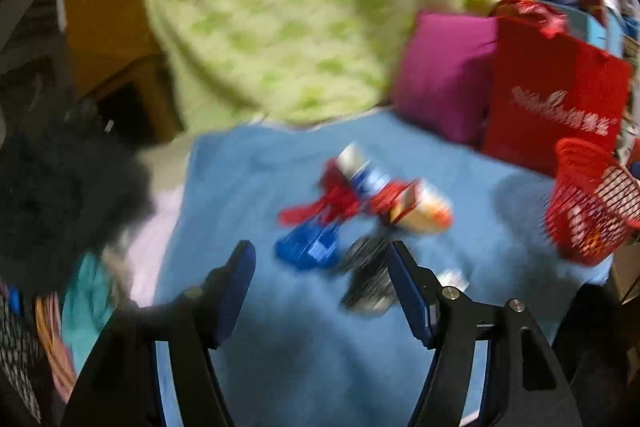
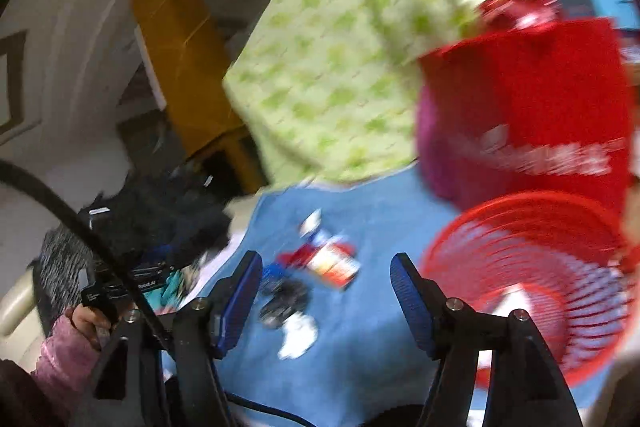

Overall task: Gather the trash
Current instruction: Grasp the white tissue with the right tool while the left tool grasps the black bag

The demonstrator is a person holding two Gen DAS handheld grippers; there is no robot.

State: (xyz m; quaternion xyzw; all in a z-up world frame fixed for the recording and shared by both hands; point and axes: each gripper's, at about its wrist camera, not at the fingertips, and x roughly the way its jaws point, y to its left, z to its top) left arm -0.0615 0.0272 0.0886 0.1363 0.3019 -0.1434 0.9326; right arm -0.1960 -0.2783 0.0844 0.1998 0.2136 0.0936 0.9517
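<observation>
both views are smeared by motion blur, so small detail is hard to read. the left gripper (image 1: 322,261) stands with its blue pads apart and nothing between them, above a blue blanket (image 1: 248,179). just ahead of its fingertips lies a loose pile of trash (image 1: 360,203): a red wrapper (image 1: 320,205), a blue packet (image 1: 308,247) nearest the gap, a dark crumpled piece (image 1: 366,275) touching the inner side of its right finger in the picture, and an orange and white packet (image 1: 424,211) whose long axis runs slantwise, up toward the left and away from the gripper. a red mesh basket (image 1: 588,203) sits well off to the gripper's right, tipped so its mouth faces inward. beyond the pile stand a magenta cushion (image 1: 444,75) and a red bag (image 1: 556,99) side by side, with a green patterned quilt (image 1: 304,19) heaped behind them; a dark fuzzy garment (image 1: 60,195) lies far to the left. the right gripper (image 2: 326,273) is also parted and empty, the same pile of trash (image 2: 316,267) lying just beyond and between its fingertips, a white scrap (image 2: 298,337) nearest. the red mesh basket (image 2: 540,283) is close on its right, just beside the right finger. a hand (image 2: 86,319) in a pink sleeve (image 2: 60,359) shows at lower left.
</observation>
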